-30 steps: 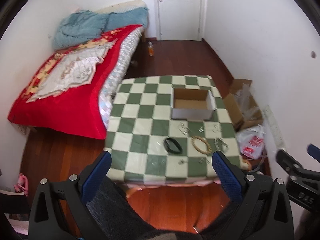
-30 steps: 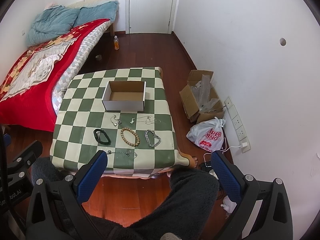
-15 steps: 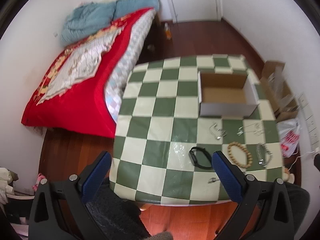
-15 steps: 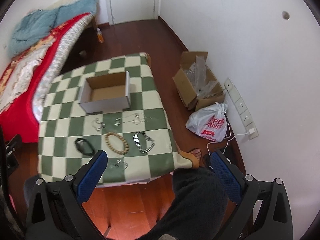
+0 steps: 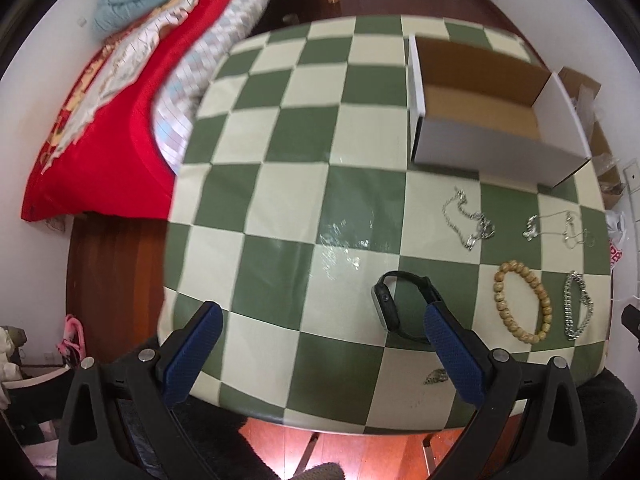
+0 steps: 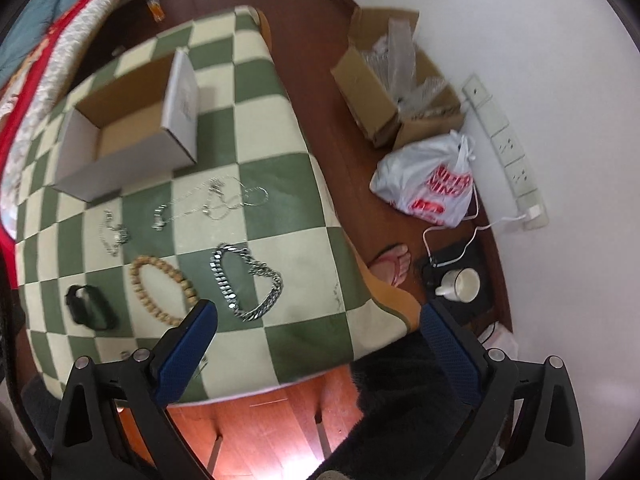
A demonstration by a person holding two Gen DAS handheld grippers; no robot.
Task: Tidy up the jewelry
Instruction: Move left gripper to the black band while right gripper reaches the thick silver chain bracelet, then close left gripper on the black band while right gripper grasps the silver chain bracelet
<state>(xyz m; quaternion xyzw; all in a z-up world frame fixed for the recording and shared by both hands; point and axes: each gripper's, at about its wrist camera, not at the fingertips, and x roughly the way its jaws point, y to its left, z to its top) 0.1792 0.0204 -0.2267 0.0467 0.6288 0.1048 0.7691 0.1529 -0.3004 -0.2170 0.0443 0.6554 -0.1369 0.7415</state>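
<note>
Jewelry lies on a green-and-cream checkered table point(image 5: 280, 208). A black watch band point(image 5: 404, 308) lies just ahead of my open left gripper point(image 5: 320, 320), near its right finger. Right of it are a wooden bead bracelet point(image 5: 522, 302) and a silver chain bracelet point(image 5: 578, 312); thin silver necklaces point(image 5: 468, 220) lie beyond them. A small silver piece point(image 5: 436, 377) lies near the front edge. An open empty cardboard box point(image 5: 488, 120) stands behind. My open right gripper point(image 6: 318, 312) hovers over the table's front right corner, near the chain bracelet point(image 6: 246, 280) and bead bracelet point(image 6: 160, 288).
A red-covered bed point(image 5: 120, 92) runs along the table's left side. On the floor to the right are a cardboard box point(image 6: 392, 96), a white plastic bag point(image 6: 432, 184), a mug point(image 6: 460, 284), a power strip point(image 6: 508, 152) and a person's foot point(image 6: 394, 264).
Both grippers have moved forward and down toward the table, so the jewelry looks much larger. Both stay open and empty. Nothing on the table has moved.
</note>
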